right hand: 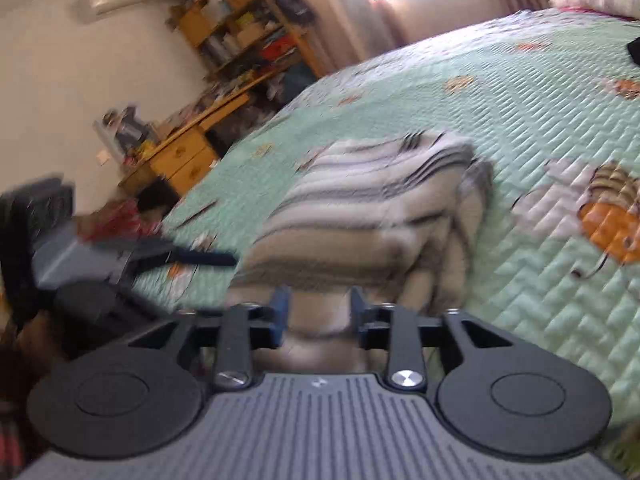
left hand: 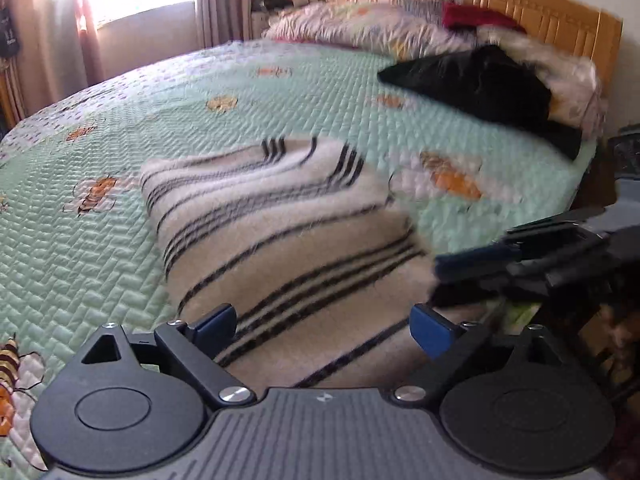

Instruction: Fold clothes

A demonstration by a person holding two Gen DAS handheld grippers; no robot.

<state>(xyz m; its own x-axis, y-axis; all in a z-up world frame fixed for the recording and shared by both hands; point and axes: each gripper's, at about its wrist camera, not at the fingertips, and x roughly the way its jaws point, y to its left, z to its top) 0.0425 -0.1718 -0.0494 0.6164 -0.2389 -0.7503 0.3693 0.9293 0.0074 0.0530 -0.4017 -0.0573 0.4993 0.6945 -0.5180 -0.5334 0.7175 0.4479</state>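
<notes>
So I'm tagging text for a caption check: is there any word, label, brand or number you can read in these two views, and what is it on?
No readable words or numbers in either view.
Small white emblem on the grey ribbed housing of the left tongs: a mark, not letters.
Same emblem on the right tongs: not legible.
Boxes on the wooden shelf: print too blurred.
Dark bag by the curtain: pale marks, too small.

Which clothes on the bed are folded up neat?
The striped sweater, cream with black lines, lies folded in a tidy block in the middle of the bed. The black garment near the headboard is a loose, crumpled heap.
</notes>
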